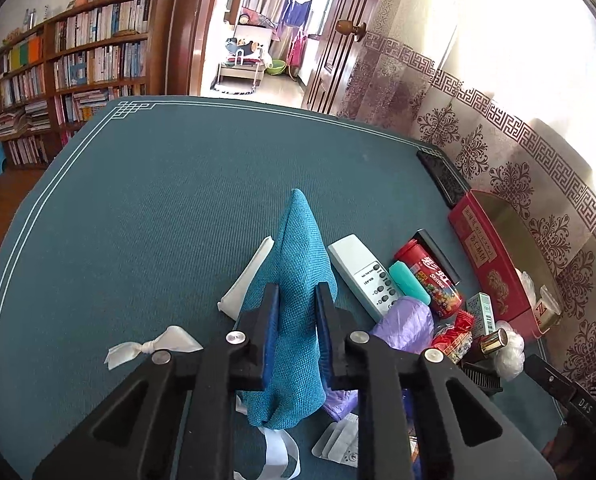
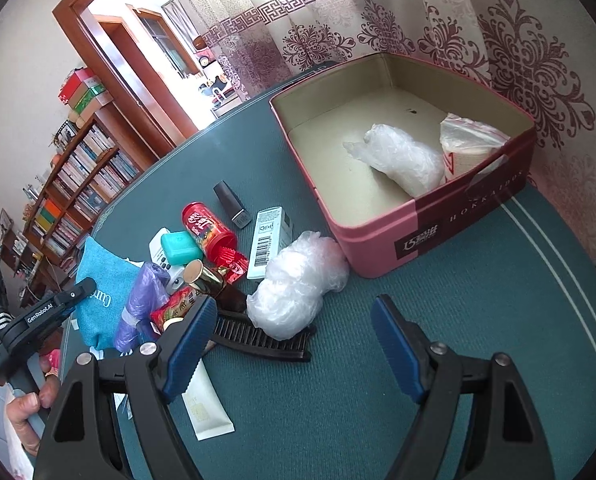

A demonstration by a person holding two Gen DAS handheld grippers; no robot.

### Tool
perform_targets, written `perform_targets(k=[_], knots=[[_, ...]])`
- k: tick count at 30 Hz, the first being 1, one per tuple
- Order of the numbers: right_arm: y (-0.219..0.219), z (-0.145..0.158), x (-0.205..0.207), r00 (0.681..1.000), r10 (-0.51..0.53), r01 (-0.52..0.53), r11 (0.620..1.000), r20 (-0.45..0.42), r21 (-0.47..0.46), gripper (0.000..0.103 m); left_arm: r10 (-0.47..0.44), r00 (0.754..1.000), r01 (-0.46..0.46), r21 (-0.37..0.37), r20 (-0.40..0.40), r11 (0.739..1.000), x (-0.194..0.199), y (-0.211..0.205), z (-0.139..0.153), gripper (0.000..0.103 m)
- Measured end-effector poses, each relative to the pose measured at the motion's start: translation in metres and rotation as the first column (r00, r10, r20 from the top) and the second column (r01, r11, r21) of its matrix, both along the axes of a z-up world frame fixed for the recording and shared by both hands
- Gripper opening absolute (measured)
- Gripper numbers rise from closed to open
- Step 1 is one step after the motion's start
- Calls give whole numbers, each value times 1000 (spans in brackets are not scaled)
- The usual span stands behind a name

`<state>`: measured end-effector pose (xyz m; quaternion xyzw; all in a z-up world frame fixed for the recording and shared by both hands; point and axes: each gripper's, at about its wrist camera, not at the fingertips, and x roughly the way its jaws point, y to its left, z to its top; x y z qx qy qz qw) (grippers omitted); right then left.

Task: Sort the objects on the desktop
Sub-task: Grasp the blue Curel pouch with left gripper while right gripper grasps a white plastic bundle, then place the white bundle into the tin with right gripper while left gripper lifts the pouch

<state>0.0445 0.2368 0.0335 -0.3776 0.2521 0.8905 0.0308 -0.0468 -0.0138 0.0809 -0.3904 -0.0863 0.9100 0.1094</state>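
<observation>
A teal woven fabric pouch (image 1: 294, 280) is clenched between the blue pads of the left hand-held gripper (image 1: 297, 300), which is angled downward over the green cloth-covered surface (image 1: 138, 208); the pouch's far tip is raised. To its right, a white remote control (image 1: 362, 276) and a red cylindrical candy tube (image 1: 430, 280) lie in a heap. The right hand-held gripper (image 2: 294, 340) is held released, tilted down above bare surface, near a crumpled clear plastic bag (image 2: 298, 284) and the open pink rectangular tin (image 2: 438, 216).
</observation>
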Motion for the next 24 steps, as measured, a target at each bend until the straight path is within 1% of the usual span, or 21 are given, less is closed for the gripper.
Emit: perform_targets(k=[1,3,6,8,9,10,11,12,14,16,17,18,19,20,22,24], knots=[[0,-1,-2,1000,-2,2,1000,2,-2,82,1,1000,-1,11,-6,1000,1,-3,2,19],[-2,-1,-6,1000,1,-1,1000,7,-2,77,-9,1000,9,27,-5,1000,0,-4,3,19],[-5,-3,-14,1000,-1,1,1000,30,-8,71,-18,1000,17,12,21,1000,-3,-1,-3,20],[-7,-6,-19,999,-1,2,1000,42,-11,67,-17,998,17,1,52,1000,-7,1,-9,34],[-5,-8,-20,999,-1,2,1000,49,-13,66,-11,998,11,-7,63,1000,-8,3,-11,50],[-5,-9,-21,999,-1,2,1000,54,-14,65,-5,998,6,-19,67,1000,-8,4,-13,58],[-3,-10,-21,998,-1,2,1000,58,-13,64,-2,998,5,-38,68,999,-9,6,-16,68],[-4,-10,-21,998,0,1,1000,62,-9,64,2,997,3,-64,73,998,-10,9,-19,70],[-2,-12,-21,998,2,-2,1000,67,-7,64,17,995,-4,-126,100,992,-14,14,-28,70],[-2,-12,-21,998,2,-2,1000,66,-5,63,21,991,-1,-149,129,989,-18,18,-40,69],[-1,-12,-20,998,3,-2,1000,67,-5,63,19,990,-1,-131,139,991,-19,17,-44,65],[-2,-12,-21,998,3,-2,1000,66,-6,63,13,989,1,-94,144,996,-19,16,-44,53],[-1,-12,-20,998,3,-2,1000,66,-7,63,8,989,1,-63,145,998,-17,14,-42,44],[0,-13,-21,998,4,-4,1000,65,-8,62,10,992,-3,-49,129,999,-15,13,-37,40],[0,-13,-21,998,7,-7,1000,61,-12,54,4,995,-3,-17,97,1000,-10,9,-29,26],[-1,-11,-20,998,17,-17,1000,54,-7,42,13,998,-13,3,66,1000,-5,6,-22,21]])
